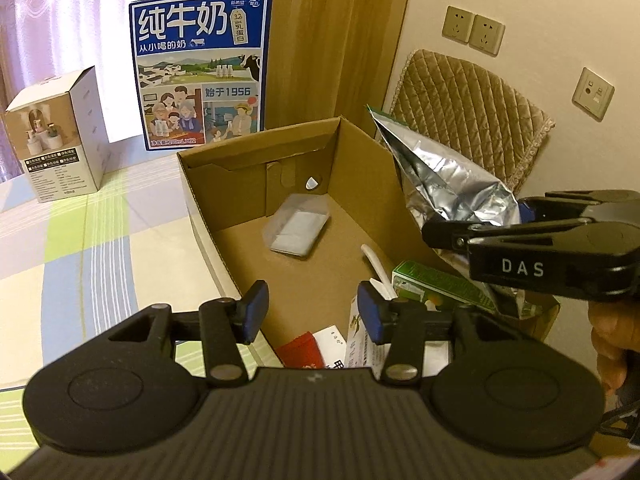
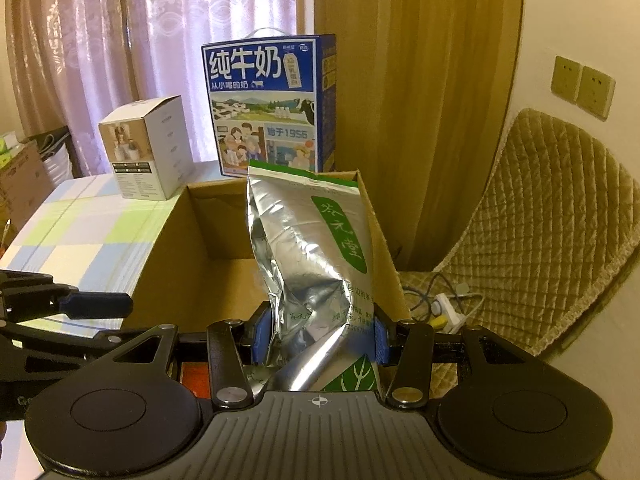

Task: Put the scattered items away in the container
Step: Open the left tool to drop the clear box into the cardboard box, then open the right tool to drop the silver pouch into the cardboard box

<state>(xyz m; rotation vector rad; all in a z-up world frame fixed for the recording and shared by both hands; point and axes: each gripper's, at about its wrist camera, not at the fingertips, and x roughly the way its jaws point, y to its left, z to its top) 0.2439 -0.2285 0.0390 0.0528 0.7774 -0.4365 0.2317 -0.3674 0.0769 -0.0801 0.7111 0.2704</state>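
Your left tool (image 1: 313, 312) hangs over the near end of the cardboard box (image 1: 360, 168), its blue pads parted with nothing between them. Your right tool (image 2: 320, 334) is clamped on a silver foil pouch (image 2: 308, 248) with a green label, held upright above the box's right wall.

Contents of the box, as you see them from the left wrist view:
- clear plastic case (image 1: 298, 226), flat on the floor toward the far end
- green carton (image 1: 440, 286), near right corner
- red card (image 1: 302, 350) and white printed leaflets (image 1: 356, 344), near end, just below your left tool
- white strip (image 1: 374, 266), leaning beside the green carton

Outside the box, on the checked surface (image 1: 80, 248):
- blue milk carton case (image 1: 200, 76), upright behind the box
- white product box (image 1: 60, 136), far left, well apart from the cardboard box
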